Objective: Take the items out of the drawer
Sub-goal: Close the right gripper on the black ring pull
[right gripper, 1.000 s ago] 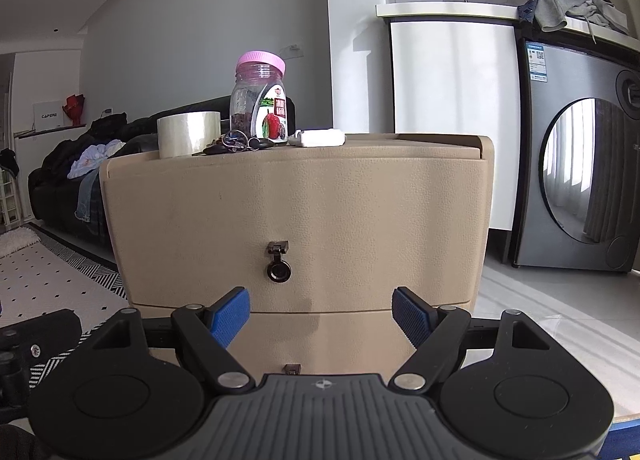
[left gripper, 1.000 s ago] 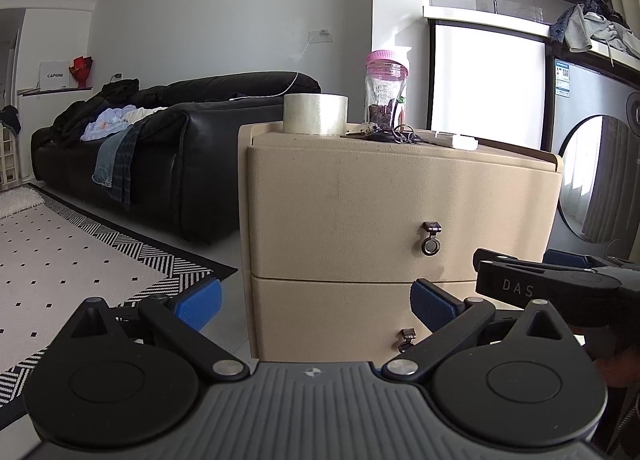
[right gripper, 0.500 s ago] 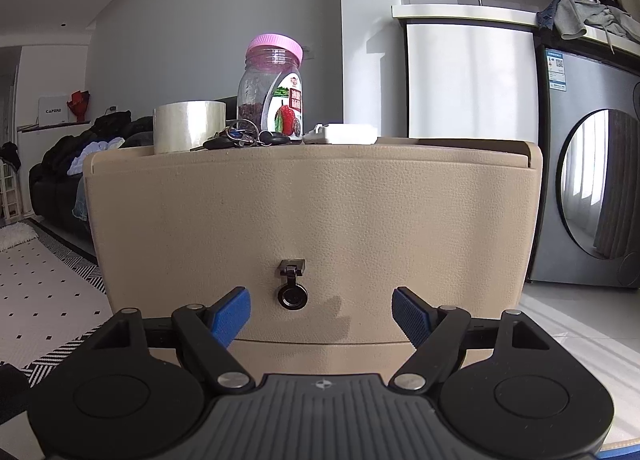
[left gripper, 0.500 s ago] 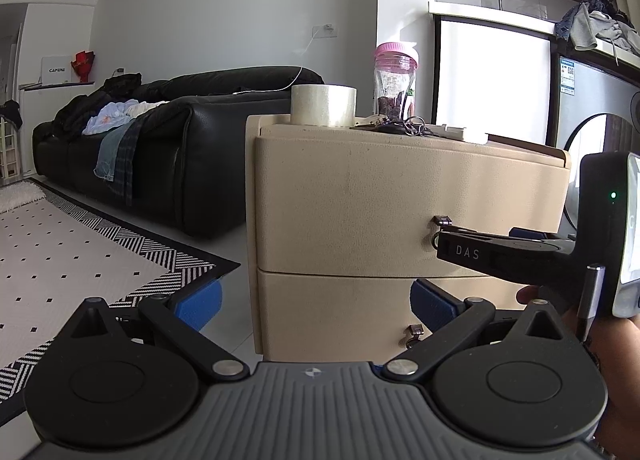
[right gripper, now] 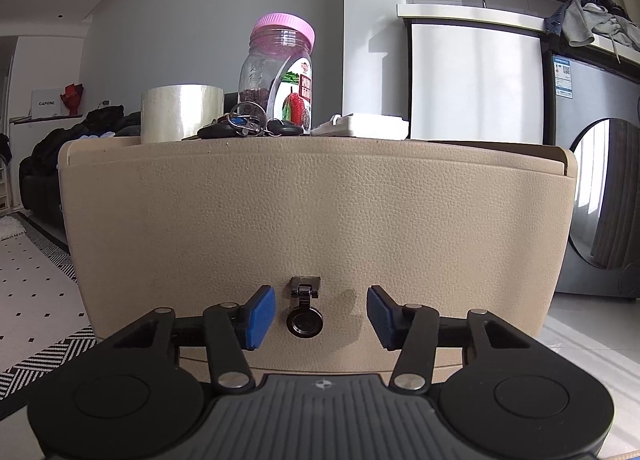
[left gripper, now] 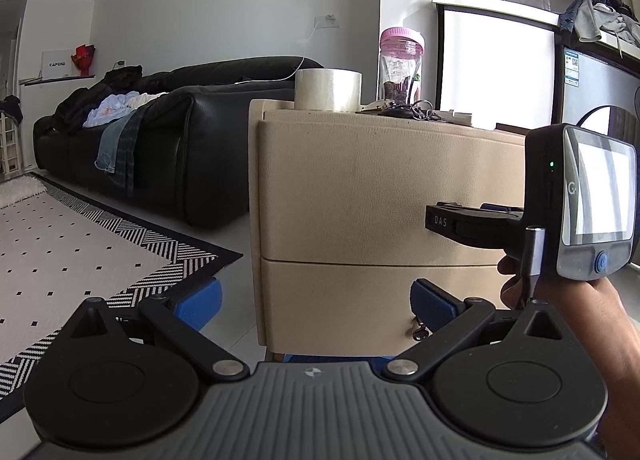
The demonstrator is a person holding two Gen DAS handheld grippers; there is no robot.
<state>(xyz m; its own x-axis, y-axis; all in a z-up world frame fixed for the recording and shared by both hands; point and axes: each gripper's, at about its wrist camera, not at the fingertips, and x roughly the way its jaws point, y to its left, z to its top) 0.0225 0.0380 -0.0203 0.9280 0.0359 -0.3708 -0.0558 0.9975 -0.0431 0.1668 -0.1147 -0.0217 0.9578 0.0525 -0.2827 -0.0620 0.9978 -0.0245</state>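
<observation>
The right gripper [right gripper: 321, 317], jaws spread wide, frames the ring pull [right gripper: 305, 316] low on the closed top drawer [right gripper: 320, 219] of a beige cabinet [left gripper: 360, 187]. The left gripper [left gripper: 316, 304], equally spread, hangs near the cabinet's front-left corner, grasping nothing.

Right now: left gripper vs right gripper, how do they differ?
The right gripper has its blue pads either side of the top drawer's ring pull, close to the drawer front; the left gripper hangs back, lower, toward the cabinet's left front corner, bracketing nothing. The left gripper's gap looks wider than the right's. Both are open and hold nothing.
</observation>
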